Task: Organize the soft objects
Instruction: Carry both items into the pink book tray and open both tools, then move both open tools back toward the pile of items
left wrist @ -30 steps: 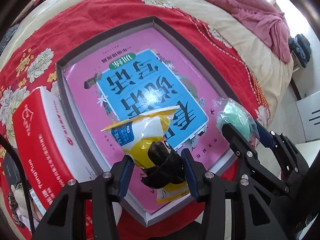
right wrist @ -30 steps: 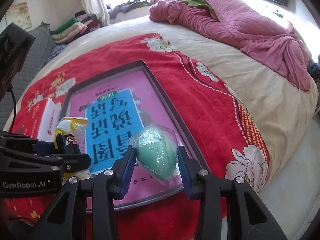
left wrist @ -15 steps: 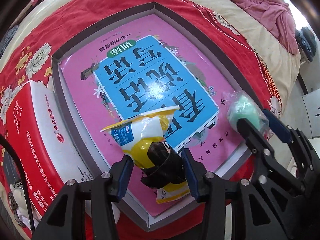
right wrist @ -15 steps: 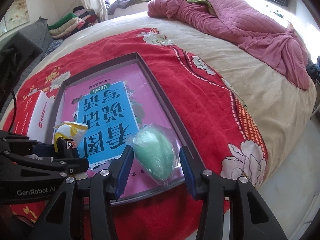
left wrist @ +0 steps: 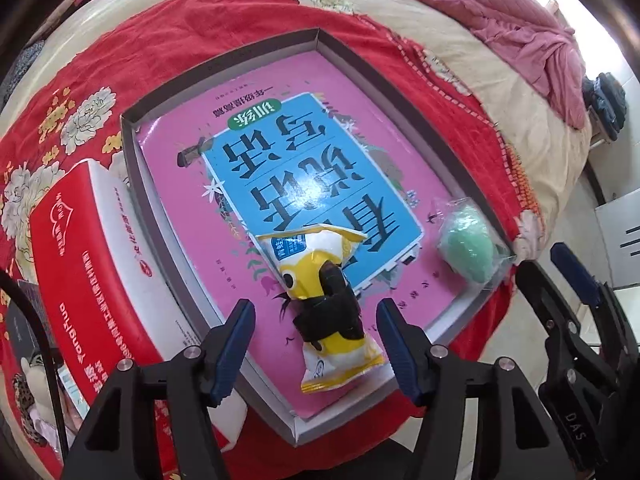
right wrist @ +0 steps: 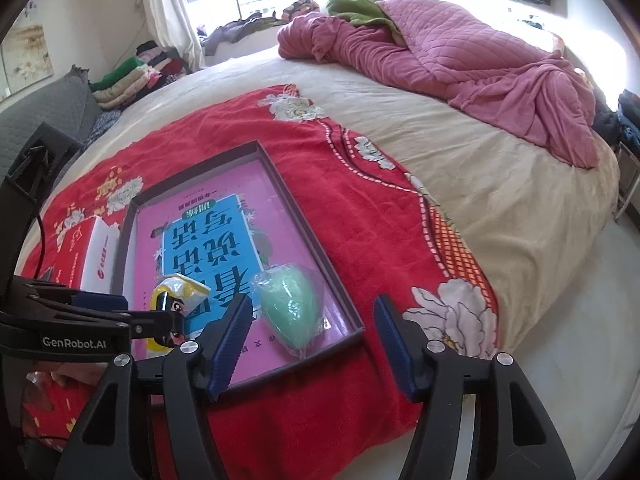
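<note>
A yellow snack packet (left wrist: 320, 276) lies flat in the grey tray (left wrist: 134, 184), on the pink and blue book cover. My left gripper (left wrist: 316, 340) hangs over it with jaws opening. The packet sits between them and neither pad touches it. A green egg-shaped soft thing in clear wrap (right wrist: 290, 308) rests in the tray's near right corner (right wrist: 306, 220). My right gripper (right wrist: 312, 332) stands just behind it, jaws opening, pads off it. The left wrist view shows the egg (left wrist: 466, 248) with the right gripper (left wrist: 572, 280) beside it.
A red and white box (left wrist: 80, 260) lies on the red flowered blanket (right wrist: 360, 208) left of the tray. A crumpled pink quilt (right wrist: 460, 64) lies at the far side of the bed. The bed edge (right wrist: 560, 280) drops to the floor on the right.
Both grippers have opened: the left let go of the yellow packet, the right let go of the green egg. The right gripper drew back and a little up.
</note>
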`<state>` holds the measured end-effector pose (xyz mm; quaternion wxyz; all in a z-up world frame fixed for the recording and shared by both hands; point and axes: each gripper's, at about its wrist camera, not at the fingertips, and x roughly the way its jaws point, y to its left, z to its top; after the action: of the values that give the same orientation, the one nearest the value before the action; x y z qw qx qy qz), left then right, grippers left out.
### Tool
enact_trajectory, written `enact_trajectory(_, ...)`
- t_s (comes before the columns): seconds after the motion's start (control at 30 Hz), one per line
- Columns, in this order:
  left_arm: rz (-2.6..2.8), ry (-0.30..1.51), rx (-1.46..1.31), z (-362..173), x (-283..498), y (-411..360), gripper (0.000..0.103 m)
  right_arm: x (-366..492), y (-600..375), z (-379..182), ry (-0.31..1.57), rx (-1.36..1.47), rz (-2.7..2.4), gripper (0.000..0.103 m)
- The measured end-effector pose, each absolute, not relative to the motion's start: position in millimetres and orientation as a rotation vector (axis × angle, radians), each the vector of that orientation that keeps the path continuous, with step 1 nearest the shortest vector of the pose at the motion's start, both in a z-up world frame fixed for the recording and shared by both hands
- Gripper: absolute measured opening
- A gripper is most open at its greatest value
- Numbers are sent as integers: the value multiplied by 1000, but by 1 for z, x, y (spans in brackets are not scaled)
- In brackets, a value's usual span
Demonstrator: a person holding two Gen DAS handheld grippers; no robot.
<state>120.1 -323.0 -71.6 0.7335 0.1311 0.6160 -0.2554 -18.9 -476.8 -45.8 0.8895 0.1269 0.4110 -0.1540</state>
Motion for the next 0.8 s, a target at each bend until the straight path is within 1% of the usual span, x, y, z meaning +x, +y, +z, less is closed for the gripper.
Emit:
enact_trajectory(0.1, -582, 1318, 252, -58, 112, -322, 66, -24, -476, -41, 846, 263, -331, 65)
enact_trajectory(0.17, -603, 1280, 233, -44, 103, -318, 73, -27, -476, -38, 846, 257, -339, 65)
enact_trajectory(0.23, -616, 1255, 218, -34, 97, -313, 78, -30, -473, -32, 837, 245, -347, 66)
enact_trajectory(0.3, -616, 1242, 216, -29, 93, -311, 79, -31, -469, -26, 828, 230, -354, 69)
enact_trajectory(0.47, -606, 1200, 208, -19, 87, -298, 79, -35, -457, -11, 806, 208, -360, 70)
enact_trajectory(0.57, -604, 1181, 191, -13, 83, -285, 79, -37, -446, -1, 792, 198, -354, 73)
enact_trajectory(0.8, -594, 1149, 162, -2, 71, -255, 79, -43, -421, 17, 767, 171, -349, 74)
